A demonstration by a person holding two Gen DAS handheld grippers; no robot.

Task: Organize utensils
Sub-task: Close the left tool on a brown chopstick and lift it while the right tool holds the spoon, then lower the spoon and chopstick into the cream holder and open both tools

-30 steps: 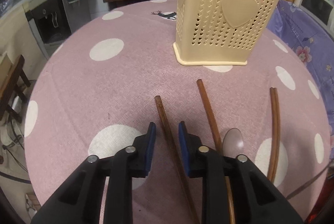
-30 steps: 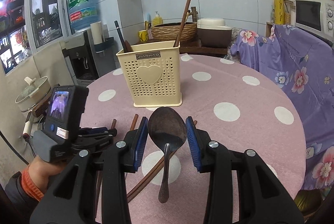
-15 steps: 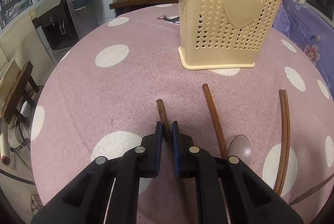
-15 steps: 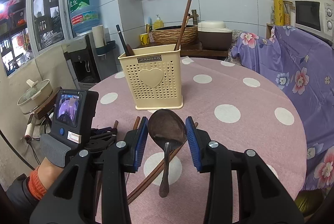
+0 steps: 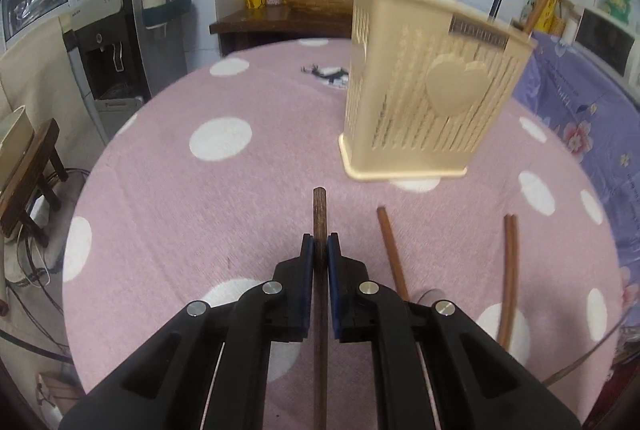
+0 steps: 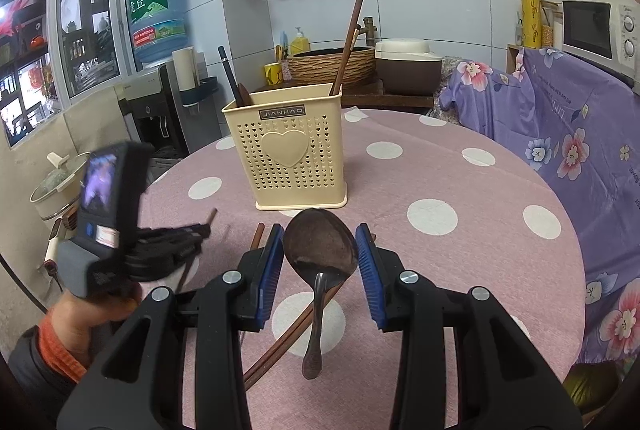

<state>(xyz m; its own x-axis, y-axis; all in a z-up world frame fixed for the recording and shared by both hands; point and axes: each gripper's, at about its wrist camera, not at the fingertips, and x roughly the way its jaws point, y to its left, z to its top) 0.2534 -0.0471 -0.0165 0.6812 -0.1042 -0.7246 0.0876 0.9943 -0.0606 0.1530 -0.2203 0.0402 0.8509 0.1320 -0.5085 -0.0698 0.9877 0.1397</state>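
Observation:
My left gripper (image 5: 319, 250) is shut on a dark wooden chopstick (image 5: 319, 205) and holds it lifted off the pink dotted tablecloth (image 5: 200, 197). The cream utensil basket (image 5: 432, 101) stands ahead and to the right, with several utensils in it. My right gripper (image 6: 320, 250) is shut on the bowl of a dark metal spoon (image 6: 320, 246), its handle pointing back toward me. The basket (image 6: 292, 149) is straight ahead of it. The left gripper (image 6: 176, 242) shows at the left in the right wrist view.
Loose brown chopsticks lie on the cloth, one (image 5: 392, 250) to the right of my left gripper and a pair (image 5: 508, 270) further right. A purple floral cover (image 6: 580, 133) drapes the right side. A water dispenser (image 6: 160, 97) stands at the back left.
My left gripper closed on the dark chopstick and raised it off the cloth, tilting upward. My right gripper kept holding the spoon and moved slightly nearer the basket.

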